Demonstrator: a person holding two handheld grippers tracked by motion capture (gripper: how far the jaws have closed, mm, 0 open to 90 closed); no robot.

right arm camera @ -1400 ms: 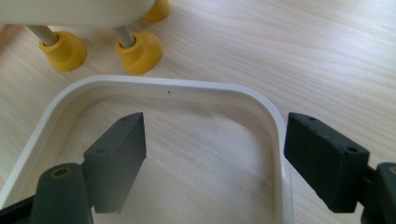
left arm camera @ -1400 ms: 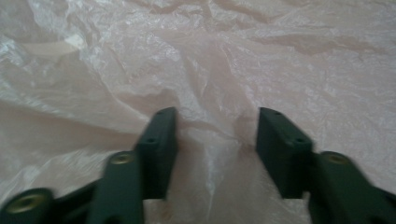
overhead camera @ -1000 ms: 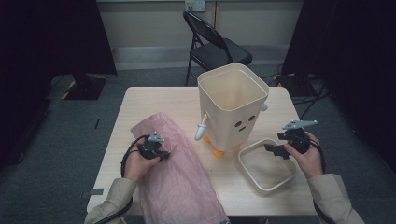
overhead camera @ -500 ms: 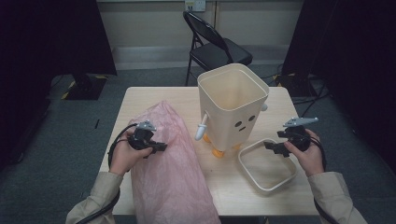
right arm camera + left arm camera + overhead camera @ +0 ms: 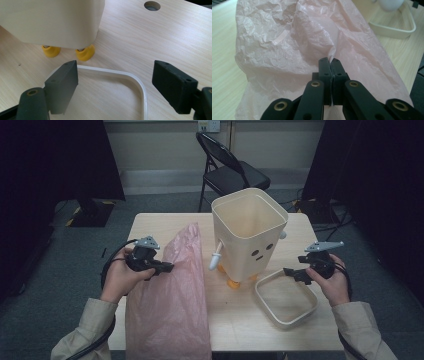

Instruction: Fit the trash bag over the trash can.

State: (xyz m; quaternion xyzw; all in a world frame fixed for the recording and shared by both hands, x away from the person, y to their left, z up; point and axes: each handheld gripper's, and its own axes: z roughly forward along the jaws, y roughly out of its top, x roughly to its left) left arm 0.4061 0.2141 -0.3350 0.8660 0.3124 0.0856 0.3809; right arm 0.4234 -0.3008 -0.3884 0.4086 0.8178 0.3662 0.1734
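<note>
two grippers work over one pale wooden table (image 5: 240, 320), the largest thing in the high view, with a round hole in its top in the right gripper view. behind it stands a black folding chair (image 5: 231, 172) on the grey floor.

next in size is the pink plastic bag (image 5: 172, 295), thin and crinkled, lying along the left half of the table from near the far edge to the near edge, where it hangs over. its far end rises to a peak beside the bin.

the cream bin (image 5: 249, 232) stands upright at the middle of the table, open at the top, with a small face on its front, white arm-like pegs at its sides and yellow feet (image 5: 85, 53) underneath. just beside it, to the near right, the cream rectangular lid ring (image 5: 285, 297) lies flat on the table.

the left gripper (image 5: 167, 267) is at the bag's left edge; in the left gripper view its jaws are pressed together with a fold of the pink film pinched between them, lifted a little off the table.

the right gripper (image 5: 289, 272) hovers over the far right corner of the lid ring, jaws spread wide and holding nothing.
</note>
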